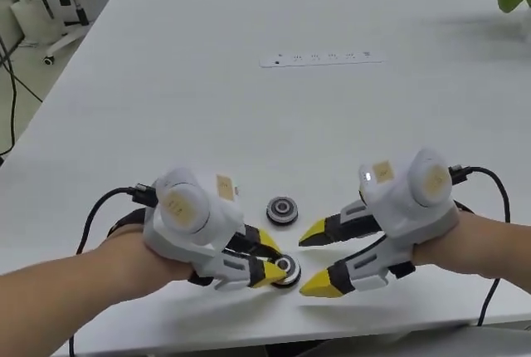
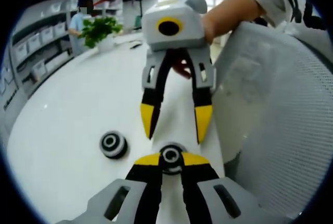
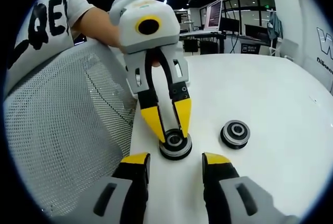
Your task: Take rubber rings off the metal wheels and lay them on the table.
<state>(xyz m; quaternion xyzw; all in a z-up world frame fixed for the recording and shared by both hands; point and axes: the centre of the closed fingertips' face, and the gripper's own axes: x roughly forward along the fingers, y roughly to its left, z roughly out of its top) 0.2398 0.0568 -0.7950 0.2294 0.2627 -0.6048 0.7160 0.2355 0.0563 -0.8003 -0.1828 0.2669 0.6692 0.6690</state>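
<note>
- White table [image 1: 249, 108], with both grippers held low over its near edge.
- Right gripper [image 1: 316, 259], jaws spread and holding nothing, faces the left one, its tips just short of it.
- Left gripper [image 1: 275, 261] is clamped on a rubber-ringed metal wheel [image 1: 288, 268] that rests on the tabletop.
- Second wheel [image 1: 282, 210] lies flat just beyond the left gripper's tips, apart from both grippers.

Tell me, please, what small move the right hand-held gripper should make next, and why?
Probably ease the right hand-held gripper forward so its open jaws straddle the black rubber-ringed metal wheel, which the left hand-held gripper clamps on the white table, rubber not yet removed.
</note>
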